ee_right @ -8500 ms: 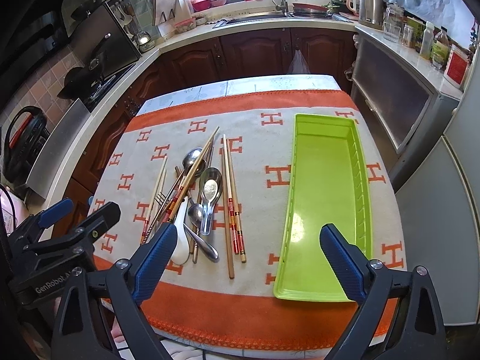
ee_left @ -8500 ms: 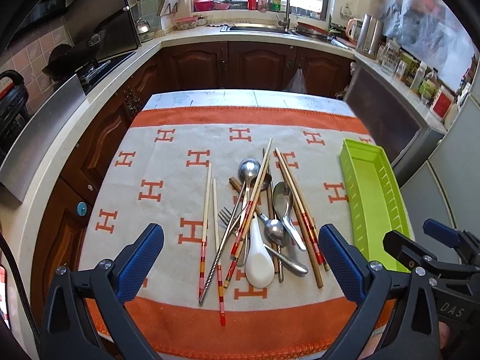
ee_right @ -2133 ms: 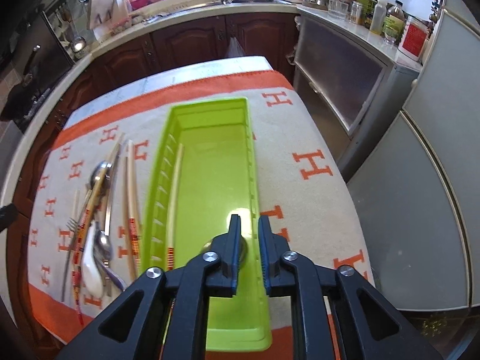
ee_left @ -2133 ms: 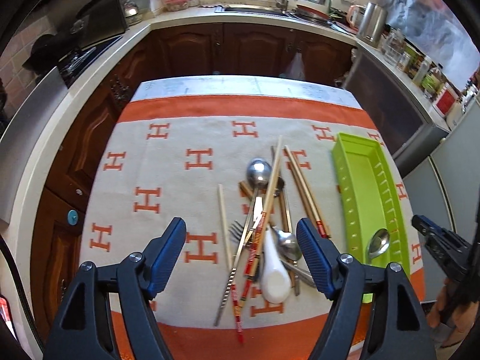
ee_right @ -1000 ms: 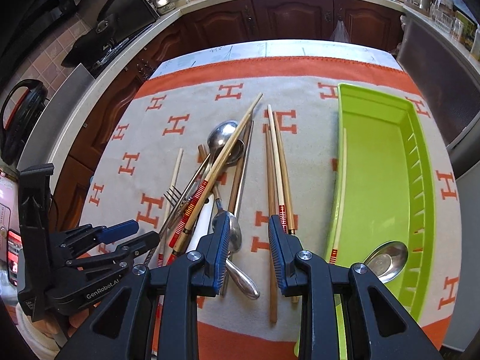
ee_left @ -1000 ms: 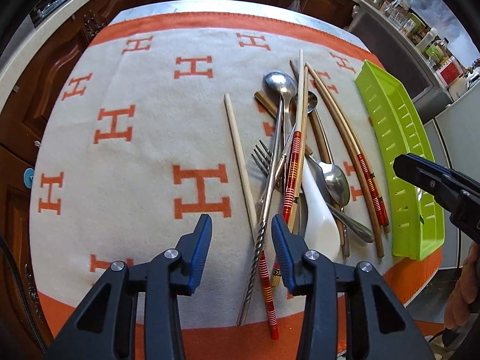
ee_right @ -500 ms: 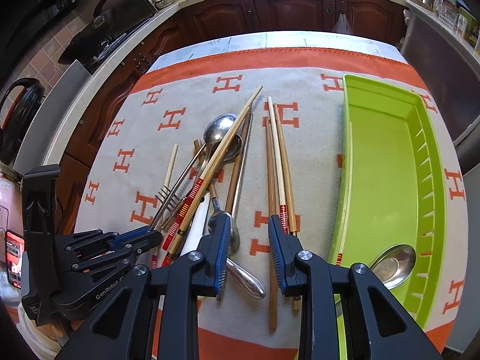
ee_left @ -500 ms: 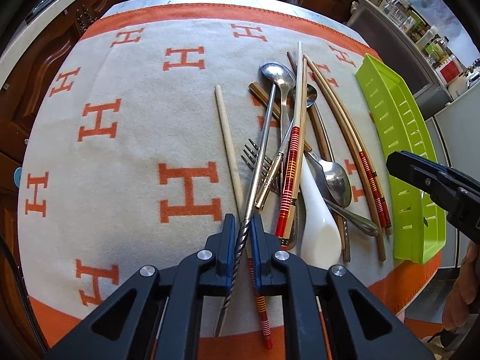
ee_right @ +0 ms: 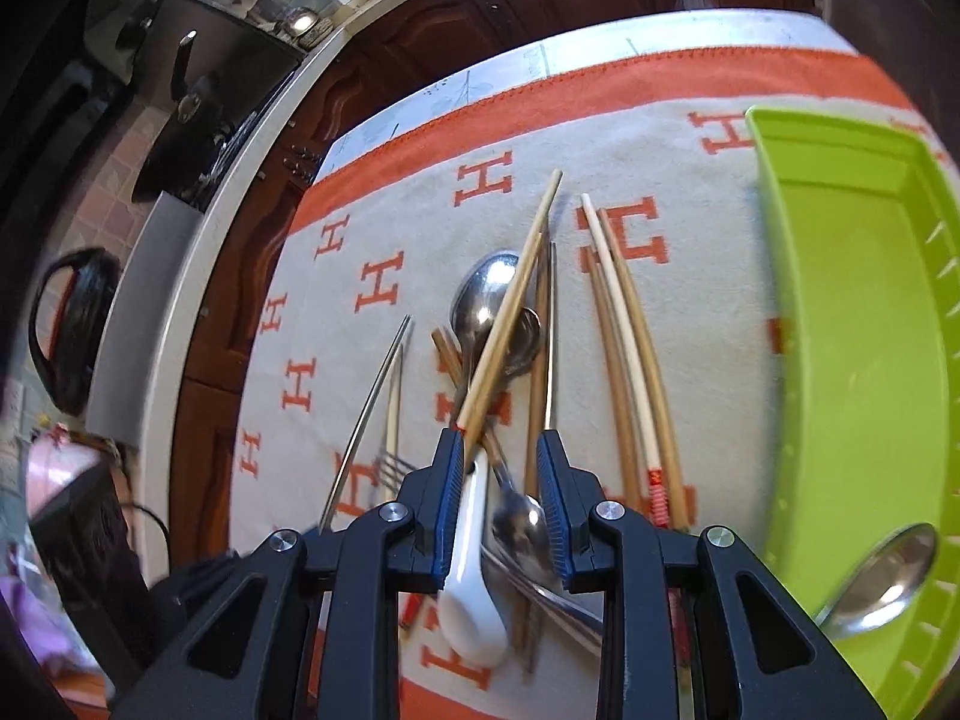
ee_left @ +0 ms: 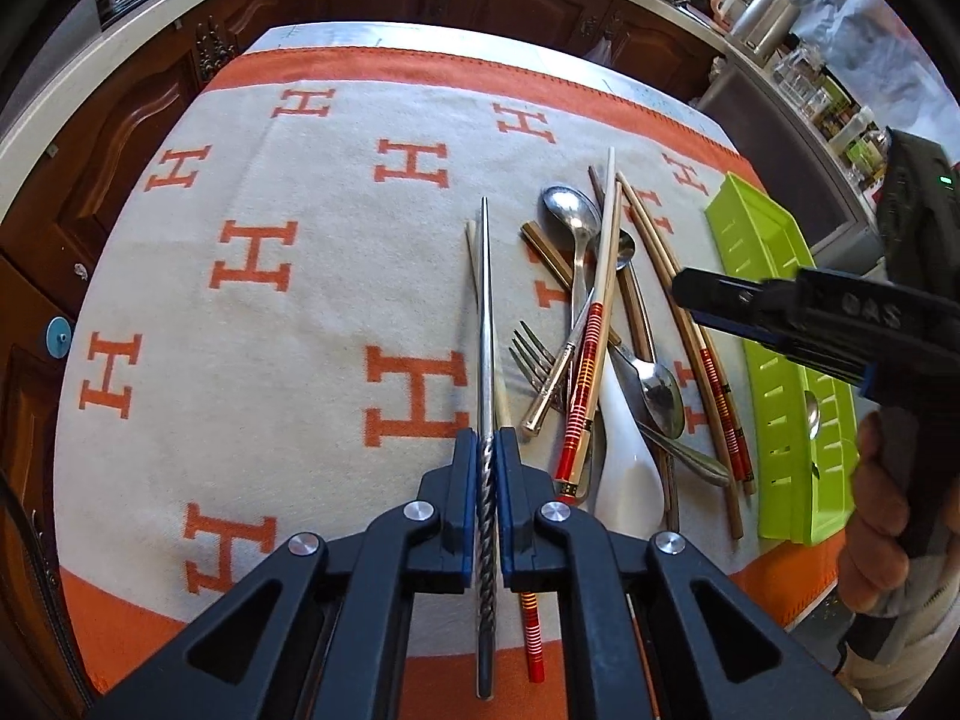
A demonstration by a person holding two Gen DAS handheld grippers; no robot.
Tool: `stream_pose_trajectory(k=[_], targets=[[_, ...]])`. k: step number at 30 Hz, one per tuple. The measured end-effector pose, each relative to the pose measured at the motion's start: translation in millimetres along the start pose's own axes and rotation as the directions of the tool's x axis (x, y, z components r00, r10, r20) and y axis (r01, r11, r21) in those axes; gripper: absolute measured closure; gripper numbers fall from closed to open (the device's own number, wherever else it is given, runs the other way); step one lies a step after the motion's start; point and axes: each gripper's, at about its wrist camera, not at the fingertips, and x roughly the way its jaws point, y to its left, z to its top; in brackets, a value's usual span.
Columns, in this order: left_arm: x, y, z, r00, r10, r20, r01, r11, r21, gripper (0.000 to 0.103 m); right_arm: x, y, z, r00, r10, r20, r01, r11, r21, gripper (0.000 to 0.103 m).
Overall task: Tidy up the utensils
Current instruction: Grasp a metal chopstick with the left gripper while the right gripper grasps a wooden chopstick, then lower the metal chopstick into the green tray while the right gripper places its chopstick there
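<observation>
My left gripper (ee_left: 487, 450) is shut on a metal chopstick (ee_left: 487, 330) with a twisted handle, which points straight away over the cloth. A pale wooden chopstick (ee_left: 473, 252) lies just beneath it. To its right is the pile: metal spoons (ee_left: 570, 210), a fork (ee_left: 531, 354), a white ceramic spoon (ee_left: 624, 456) and red-banded chopsticks (ee_left: 585, 372). My right gripper (ee_right: 499, 456) hovers low over that pile, jaws a little apart, with the white spoon (ee_right: 471, 570) and a metal spoon (ee_right: 522, 522) showing between them. The green tray (ee_right: 852, 300) holds one metal spoon (ee_right: 888, 570).
The orange-and-cream cloth (ee_left: 270, 312) covers the table, with its front edge close below both grippers. A person's hand (ee_left: 882, 480) holds the right gripper's handle beside the tray (ee_left: 774, 312). Wooden cabinets and a counter ring the table; a black kettle (ee_right: 72, 324) stands at the left.
My left gripper has shut on the metal chopstick and drawn it out of the pile, so it now lines up with the fingers. My right gripper has dropped lower over the pile.
</observation>
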Motion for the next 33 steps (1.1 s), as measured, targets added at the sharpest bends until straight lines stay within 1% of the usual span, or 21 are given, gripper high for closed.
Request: stream_pose_trajectory(k=[4, 7, 9, 10, 11, 13, 15, 16, 20, 27, 31, 33], targets=[[-6.4, 4.8, -2.1, 1.000, -0.011, 0.019, 0.011, 1.000, -0.012, 0.099, 23.9, -9.1, 14.5, 0.999, 0.048, -0.023, -0.046, 0.996, 0.075, 0.082], [-10.2, 6.4, -2.5, 0.999, -0.019, 0.029, 0.019, 1.000, -0.016, 0.099, 38.4, -14.7, 19.1, 0.996, 0.081, -0.037, -0.076, 0.990, 0.118, 0.082], [-10.8, 7.5, -1.9, 0.999, -0.025, 0.032, 0.026, 1.000, -0.017, 0.099, 45.2, -15.3, 18.7, 0.995, 0.086, -0.040, -0.080, 0.989, 0.126, 0.083], [-10.8, 7.9, -1.5, 0.999, -0.028, 0.033, 0.028, 0.999, -0.019, 0.099, 49.3, -15.2, 18.8, 0.995, 0.085, -0.043, -0.078, 0.989, 0.128, 0.085], [-10.8, 8.5, -1.5, 0.999, -0.030, 0.032, 0.031, 0.999, -0.019, 0.099, 54.0, -15.4, 18.9, 0.995, 0.091, -0.046, -0.085, 0.988, 0.133, 0.089], [-9.9, 8.9, -1.3, 0.999, -0.034, 0.030, 0.034, 0.999, -0.021, 0.099, 58.6, -15.8, 18.2, 0.992, 0.120, -0.041, -0.113, 0.983, 0.142, 0.093], [-9.2, 9.0, -0.9, 0.999, -0.038, 0.029, 0.039, 0.999, -0.023, 0.099, 61.4, -14.6, 17.8, 0.991, 0.128, -0.033, -0.122, 0.983, 0.140, 0.094], [-9.1, 8.9, -0.8, 0.999, -0.038, 0.029, 0.039, 0.999, -0.024, 0.099, 62.8, -13.0, 17.5, 0.991, 0.133, -0.031, -0.127, 0.982, 0.137, 0.096], [-11.8, 8.6, -0.6, 0.999, -0.036, 0.039, 0.037, 0.999, -0.026, 0.099, 62.0, -10.0, 12.1, 0.991, 0.131, -0.023, -0.126, 0.982, 0.143, 0.097], [-22.0, 2.4, 0.6, 0.997, -0.039, 0.064, 0.040, 0.999, -0.013, 0.099, 31.7, -12.9, 0.4, 0.985, 0.171, -0.011, -0.166, 0.972, 0.166, 0.097], [-29.9, -7.5, -0.1, 0.996, -0.047, 0.080, 0.047, 0.999, 0.006, 0.099, 4.8, -16.1, -4.9, 0.981, 0.192, 0.020, -0.193, 0.966, 0.172, 0.097], [-35.0, -13.9, -1.1, 0.995, -0.054, 0.089, 0.053, 0.998, 0.018, 0.099, -13.1, -18.5, -8.8, 0.979, 0.199, 0.049, -0.204, 0.965, 0.165, 0.097]])
